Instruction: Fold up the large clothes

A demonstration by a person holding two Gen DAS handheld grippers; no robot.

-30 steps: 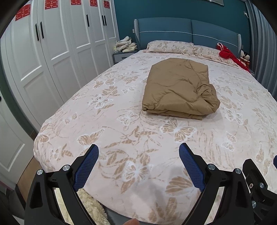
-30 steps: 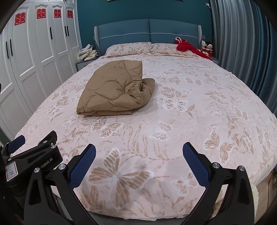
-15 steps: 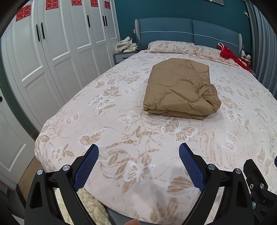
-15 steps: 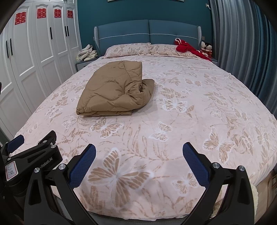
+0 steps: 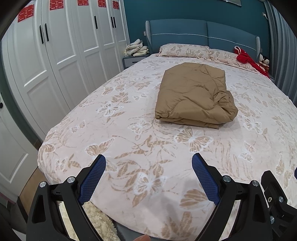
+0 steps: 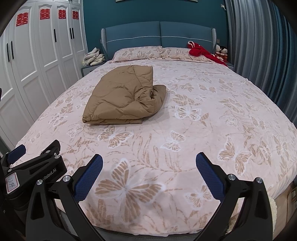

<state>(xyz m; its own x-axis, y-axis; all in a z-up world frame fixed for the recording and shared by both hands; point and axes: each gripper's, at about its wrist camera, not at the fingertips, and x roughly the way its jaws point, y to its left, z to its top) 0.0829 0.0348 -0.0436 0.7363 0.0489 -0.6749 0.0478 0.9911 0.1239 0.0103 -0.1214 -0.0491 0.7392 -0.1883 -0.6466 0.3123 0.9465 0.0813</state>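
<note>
Teal wall (image 6: 130, 16), blue padded headboard (image 6: 157, 35), white wardrobe (image 5: 61, 46) (red paper cutouts), grey curtain (image 6: 259, 46) right.

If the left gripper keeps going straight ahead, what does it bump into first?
Probably the butterfly bedspread: the open left gripper hovers low over the foot of the bed. Skimming above it, it would meet the folded brown jacket next, though depth is unclear.

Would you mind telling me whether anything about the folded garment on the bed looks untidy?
The tan quilted padded garment is folded flat, but its right edge bunches into a loose crumpled lump rather than lying flush. Both grippers are open, away from it.
</note>
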